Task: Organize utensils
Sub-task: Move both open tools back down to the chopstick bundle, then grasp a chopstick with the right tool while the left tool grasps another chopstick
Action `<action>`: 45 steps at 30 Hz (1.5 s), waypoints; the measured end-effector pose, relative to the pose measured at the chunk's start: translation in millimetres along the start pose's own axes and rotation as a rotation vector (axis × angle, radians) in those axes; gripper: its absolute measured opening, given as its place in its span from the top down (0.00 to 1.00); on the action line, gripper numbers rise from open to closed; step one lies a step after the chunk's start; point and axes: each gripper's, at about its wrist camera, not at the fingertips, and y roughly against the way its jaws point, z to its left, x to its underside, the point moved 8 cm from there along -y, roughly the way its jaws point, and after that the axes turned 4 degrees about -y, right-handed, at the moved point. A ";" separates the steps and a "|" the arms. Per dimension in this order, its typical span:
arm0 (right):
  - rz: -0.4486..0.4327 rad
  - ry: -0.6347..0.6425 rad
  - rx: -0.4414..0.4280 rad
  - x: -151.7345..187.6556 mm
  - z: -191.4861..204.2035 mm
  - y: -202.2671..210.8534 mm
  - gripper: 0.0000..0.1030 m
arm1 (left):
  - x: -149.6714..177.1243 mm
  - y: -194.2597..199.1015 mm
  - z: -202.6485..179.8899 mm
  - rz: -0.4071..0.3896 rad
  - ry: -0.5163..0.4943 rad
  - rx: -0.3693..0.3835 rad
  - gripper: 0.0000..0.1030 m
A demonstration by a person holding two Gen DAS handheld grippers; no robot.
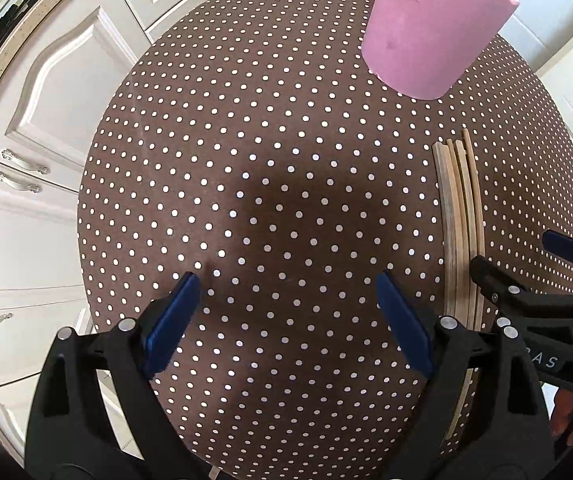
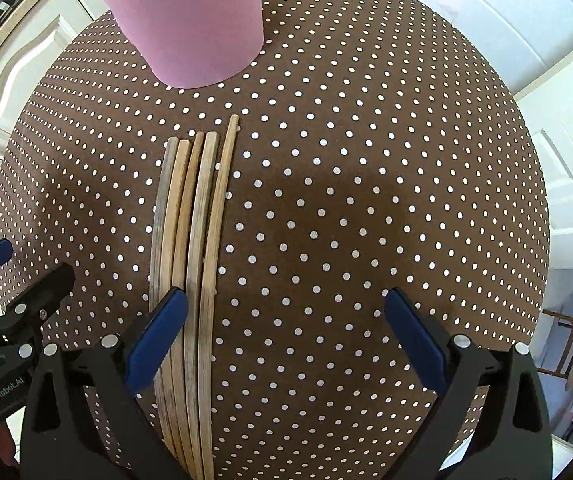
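Chopsticks point(image 2: 190, 264), 5 wooden sticks as far as I can count, lie side by side on the brown dotted desk point(image 2: 366, 200), running from near to far. Beyond their far tips stands a pink holder point(image 2: 190, 20), upright, apart from the bundle; in the left wrist view a few stick tips seem to poke out of its top, though that edge is too cropped to be sure.

The right tool point(image 2: 286, 336) hovers low over the near part of the bundle with its jaws spread wide and nothing between them; its left finger lies over the sticks, while the right finger is over bare cloth well to the right. The left tool point(image 1: 288, 316) is also spread and empty, above bare cloth to the left of the chopsticks, just beside the right tool.

Judging by this, the step in hand is the approach for a pickup, with the sticks not yet gripped. The next move calls for shifting the right tool leftward so the bundle, or 1 stick, sits between both fingers, then pressing them together before lifting toward the holder. Thin, smooth sticks may roll or slip apart.
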 end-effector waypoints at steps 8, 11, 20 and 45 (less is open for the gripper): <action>0.009 -0.003 0.014 1.5 -4.8 9.9 0.16 | -2.8 -7.5 0.7 0.018 0.016 0.011 0.15; 0.018 -0.017 -0.018 0.9 -5.6 7.1 0.16 | -2.0 -11.3 -0.3 0.030 0.023 0.017 0.15; -0.018 0.057 -0.014 -1.7 13.8 3.7 0.34 | 5.3 -23.1 -4.2 0.034 0.020 0.014 0.15; -0.043 -0.004 -0.133 1.4 -7.1 32.7 0.96 | -15.4 -33.7 -70.7 0.082 -0.036 0.081 0.15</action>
